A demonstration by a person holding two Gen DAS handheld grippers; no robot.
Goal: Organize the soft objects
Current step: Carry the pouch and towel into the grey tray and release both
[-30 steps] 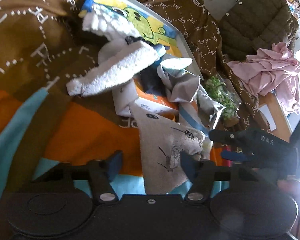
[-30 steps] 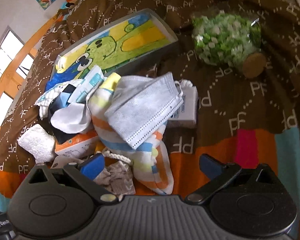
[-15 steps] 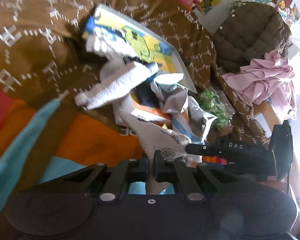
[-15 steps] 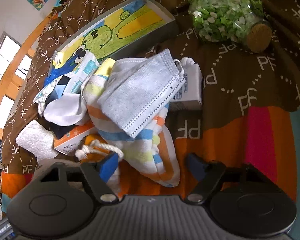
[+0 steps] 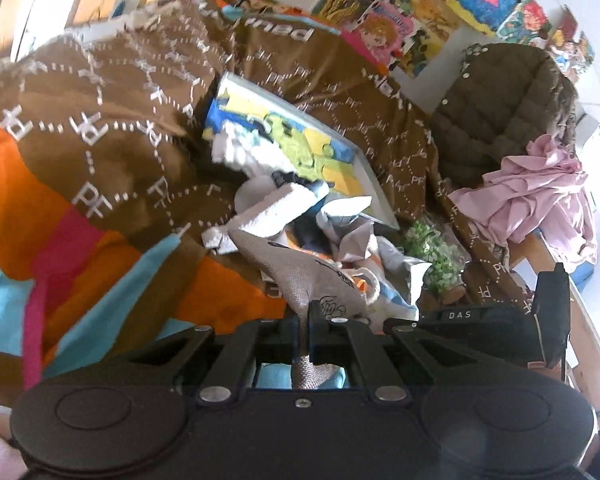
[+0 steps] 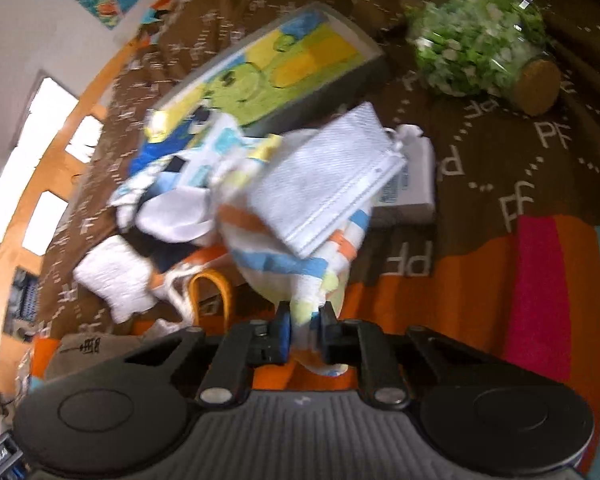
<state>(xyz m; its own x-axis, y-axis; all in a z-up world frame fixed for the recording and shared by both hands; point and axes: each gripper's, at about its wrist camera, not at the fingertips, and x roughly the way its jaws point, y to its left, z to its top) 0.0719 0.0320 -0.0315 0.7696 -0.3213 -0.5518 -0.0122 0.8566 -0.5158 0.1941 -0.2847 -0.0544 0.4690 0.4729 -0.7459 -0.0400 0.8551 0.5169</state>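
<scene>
Jaws of the left gripper point(image 5: 305, 322) were clamped on the grey burlap pouch point(image 5: 300, 270), its length running forward from them; right gripper point(image 6: 303, 326) jaws were closing on the striped sock point(image 6: 300, 264), stretched straight ahead.

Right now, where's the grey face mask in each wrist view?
Left wrist: grey face mask is right of centre, crumpled, low against the cartoon tray.
Right wrist: centre, lying on the striped cloth.
Shared landmark: cartoon tray, just behind the mask in both.
</scene>
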